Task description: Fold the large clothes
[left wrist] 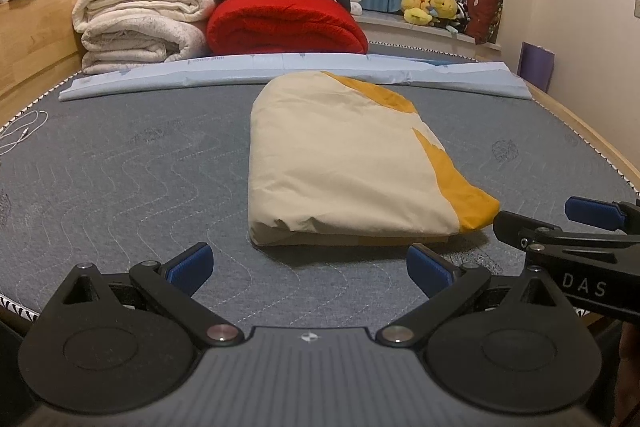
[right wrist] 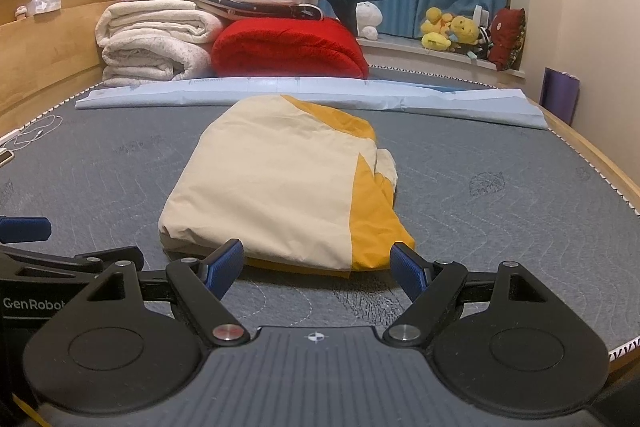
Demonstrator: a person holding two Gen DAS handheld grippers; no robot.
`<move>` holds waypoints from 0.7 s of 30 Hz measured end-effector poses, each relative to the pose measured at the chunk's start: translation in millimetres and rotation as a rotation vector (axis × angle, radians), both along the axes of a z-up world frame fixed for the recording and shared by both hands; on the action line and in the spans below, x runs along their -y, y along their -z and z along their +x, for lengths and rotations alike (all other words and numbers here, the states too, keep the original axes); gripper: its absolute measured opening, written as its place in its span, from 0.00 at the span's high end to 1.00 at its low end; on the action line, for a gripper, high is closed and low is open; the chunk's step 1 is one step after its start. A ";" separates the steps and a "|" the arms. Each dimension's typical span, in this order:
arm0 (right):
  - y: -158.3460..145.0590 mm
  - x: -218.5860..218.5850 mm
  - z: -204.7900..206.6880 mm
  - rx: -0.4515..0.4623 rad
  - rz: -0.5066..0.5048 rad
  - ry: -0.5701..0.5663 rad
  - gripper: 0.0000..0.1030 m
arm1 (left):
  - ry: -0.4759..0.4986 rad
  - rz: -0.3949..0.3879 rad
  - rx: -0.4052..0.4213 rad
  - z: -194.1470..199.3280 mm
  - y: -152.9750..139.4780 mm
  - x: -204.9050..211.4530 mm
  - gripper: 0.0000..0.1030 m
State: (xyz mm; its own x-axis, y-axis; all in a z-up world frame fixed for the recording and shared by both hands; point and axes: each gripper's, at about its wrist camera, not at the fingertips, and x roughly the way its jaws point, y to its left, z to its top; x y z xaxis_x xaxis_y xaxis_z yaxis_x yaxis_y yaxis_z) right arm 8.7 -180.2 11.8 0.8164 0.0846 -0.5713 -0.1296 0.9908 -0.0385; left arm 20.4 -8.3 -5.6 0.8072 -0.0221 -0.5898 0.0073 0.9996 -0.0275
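A cream and mustard-yellow garment (left wrist: 340, 163) lies folded into a compact rectangle on the grey quilted mattress (left wrist: 120, 167); it also shows in the right wrist view (right wrist: 272, 183). My left gripper (left wrist: 310, 267) is open and empty, just short of the garment's near edge. My right gripper (right wrist: 318, 267) is open and empty, its fingers either side of the near edge, not touching. The right gripper also shows at the right of the left wrist view (left wrist: 560, 223). The left gripper's finger (right wrist: 24, 229) shows at the left of the right wrist view.
A light blue folded sheet (left wrist: 280, 75) lies across the mattress behind the garment. Stacked white and red blankets (left wrist: 280, 23) with a plush shark sit at the back. A white cable (left wrist: 24, 131) lies at the left edge. Wooden bed frame (left wrist: 36, 39) surrounds the mattress.
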 end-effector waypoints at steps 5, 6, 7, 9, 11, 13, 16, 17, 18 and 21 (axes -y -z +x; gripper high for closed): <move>1.6 0.6 -0.1 -0.003 -0.002 0.000 0.21 | 0.000 0.003 -0.002 0.1 1.2 0.5 0.00; 2.2 0.8 -0.2 -0.003 -0.003 0.000 0.21 | 0.001 0.003 -0.003 0.0 1.8 0.7 0.00; 2.6 1.3 -0.1 -0.004 -0.003 -0.002 0.21 | 0.001 0.003 -0.003 0.0 2.2 0.4 0.00; 3.0 1.5 -0.1 -0.005 -0.005 -0.002 0.21 | 0.002 0.005 -0.003 0.0 2.8 0.4 0.00; 2.8 1.0 0.0 -0.005 -0.005 -0.001 0.21 | 0.003 0.006 -0.005 0.2 3.5 0.7 0.00; 3.5 1.1 -0.1 -0.007 -0.005 -0.001 0.21 | 0.004 0.007 -0.008 0.2 4.8 1.0 0.00; 4.9 2.9 -1.0 -0.009 -0.010 -0.004 0.21 | 0.006 0.010 -0.010 -0.2 5.4 0.9 0.00; 4.8 3.0 -0.4 -0.008 -0.014 -0.006 0.21 | 0.007 0.011 -0.011 -0.4 5.5 1.1 0.00; 5.1 3.2 -0.8 -0.007 -0.017 -0.007 0.21 | 0.007 0.011 -0.012 -0.5 6.0 0.9 0.00; 6.0 3.8 -1.4 -0.008 -0.022 -0.009 0.21 | 0.009 0.012 -0.015 -0.5 6.3 1.3 0.00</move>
